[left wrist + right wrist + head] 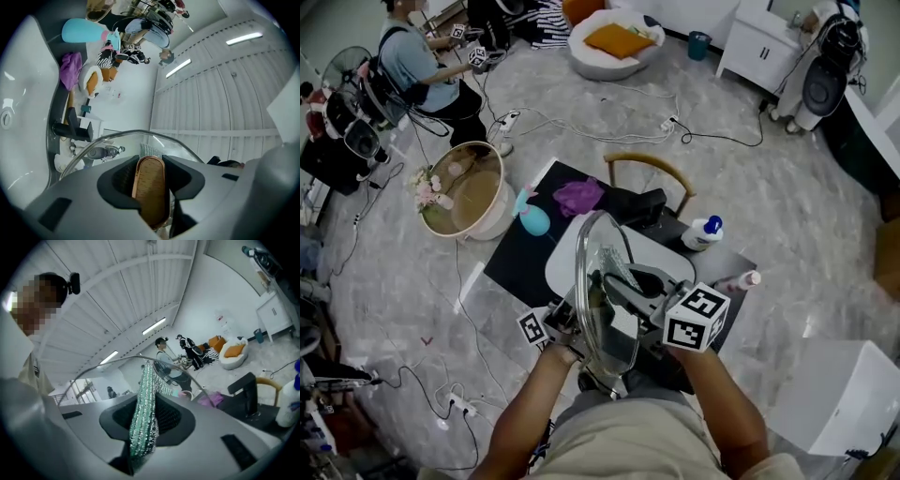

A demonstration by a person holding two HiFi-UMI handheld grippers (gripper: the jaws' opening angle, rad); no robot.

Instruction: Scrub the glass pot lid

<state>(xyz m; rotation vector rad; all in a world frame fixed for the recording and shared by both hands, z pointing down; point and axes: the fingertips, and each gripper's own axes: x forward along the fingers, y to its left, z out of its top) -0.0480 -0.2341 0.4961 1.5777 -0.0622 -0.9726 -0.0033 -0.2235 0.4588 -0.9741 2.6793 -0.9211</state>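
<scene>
I hold the glass pot lid (602, 298) on edge over the white sink (562, 261). In the left gripper view its rim (117, 137) arcs above the jaws. My left gripper (149, 176) is shut on the lid's copper-coloured oblong handle (150, 190). In the head view this gripper (574, 323) is mostly hidden behind the glass. My right gripper (145, 420) is shut on a green glittery scrub cloth (146, 397), which stands up against the lid's rim (117, 361). In the head view the right gripper (617, 283) reaches in from the right and holds the cloth (621, 270) at the glass.
A black faucet (642, 206) stands behind the sink. A blue-capped white bottle (703, 232) and a smaller bottle (741, 280) sit to its right; a turquoise item (532, 220) and purple cloth (579, 196) to the left. A chair (649, 169), round tub (469, 190) and floor cables lie beyond.
</scene>
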